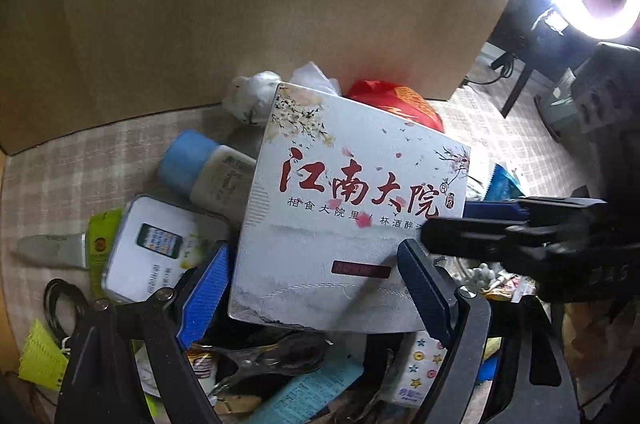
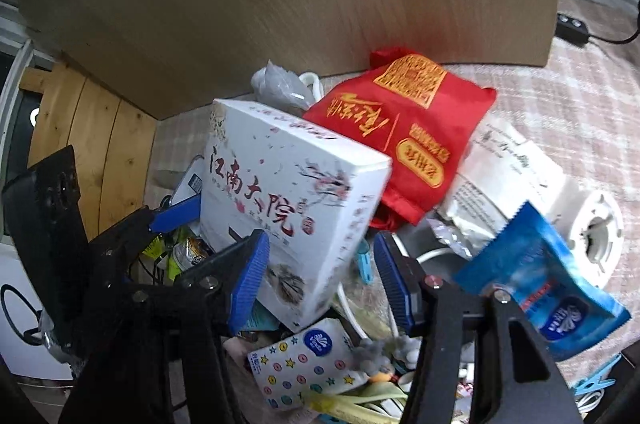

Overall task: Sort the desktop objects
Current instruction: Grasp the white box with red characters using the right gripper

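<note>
A white tissue box [image 1: 344, 208] with red Chinese lettering sits tilted on top of a pile of clutter; it also shows in the right wrist view [image 2: 288, 200]. My left gripper [image 1: 316, 288] is open, its blue pads on either side of the box's near end. My right gripper [image 2: 324, 276] is open too, its pads straddling the box's lower corner. In the left wrist view the right gripper's fingers [image 1: 496, 224] reach in from the right against the box edge. I cannot tell whether any pad touches the box.
A red cloth bag [image 2: 404, 132] lies behind the box. A blue-capped bottle [image 1: 208, 172], a white card [image 1: 156, 248] and a scraper [image 1: 52, 250] lie left. A blue wipes pack [image 2: 540, 276], starred tissue packet [image 2: 308, 364], white papers [image 2: 496, 184] and a wooden board [image 2: 280, 4] surround the pile.
</note>
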